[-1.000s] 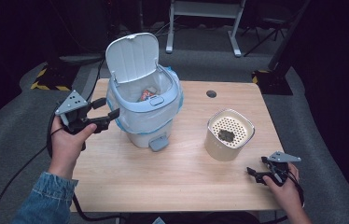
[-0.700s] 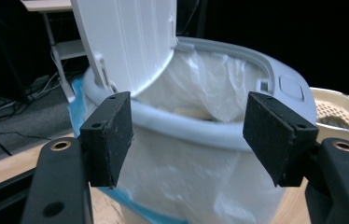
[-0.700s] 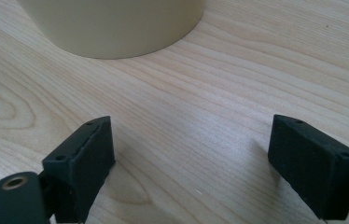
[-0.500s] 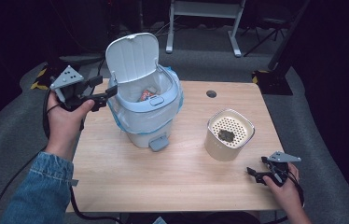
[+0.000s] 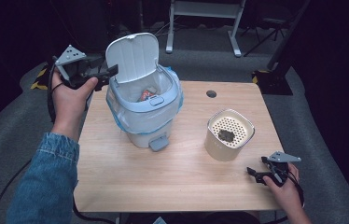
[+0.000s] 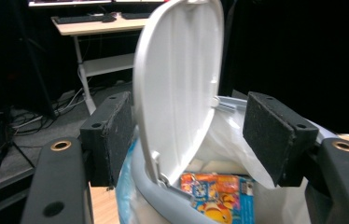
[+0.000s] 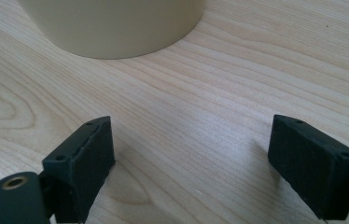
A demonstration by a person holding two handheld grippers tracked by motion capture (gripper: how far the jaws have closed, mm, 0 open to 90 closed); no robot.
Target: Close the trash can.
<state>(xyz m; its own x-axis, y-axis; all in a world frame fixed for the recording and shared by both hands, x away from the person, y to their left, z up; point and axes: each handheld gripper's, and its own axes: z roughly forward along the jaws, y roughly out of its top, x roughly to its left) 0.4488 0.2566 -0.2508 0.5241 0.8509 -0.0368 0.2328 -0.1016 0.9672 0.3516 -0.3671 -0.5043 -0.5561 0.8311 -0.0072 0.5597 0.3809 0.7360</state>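
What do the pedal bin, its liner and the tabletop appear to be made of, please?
Pedal bin: probably plastic, a smooth matte white and pale-blue moulded shell. Liner: thin translucent film, likely plastic, crinkled over the rim. Tabletop: light wood or wood-look laminate, with visible grain and a satin sheen.

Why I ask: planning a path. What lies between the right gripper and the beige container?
Only bare wooden table between the right gripper and the beige container, as the right gripper view shows.

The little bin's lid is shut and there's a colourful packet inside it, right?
Not quite. The bin does have a colourful packet inside, but its lid is open, standing upright. The high view and the left gripper view both show it raised.
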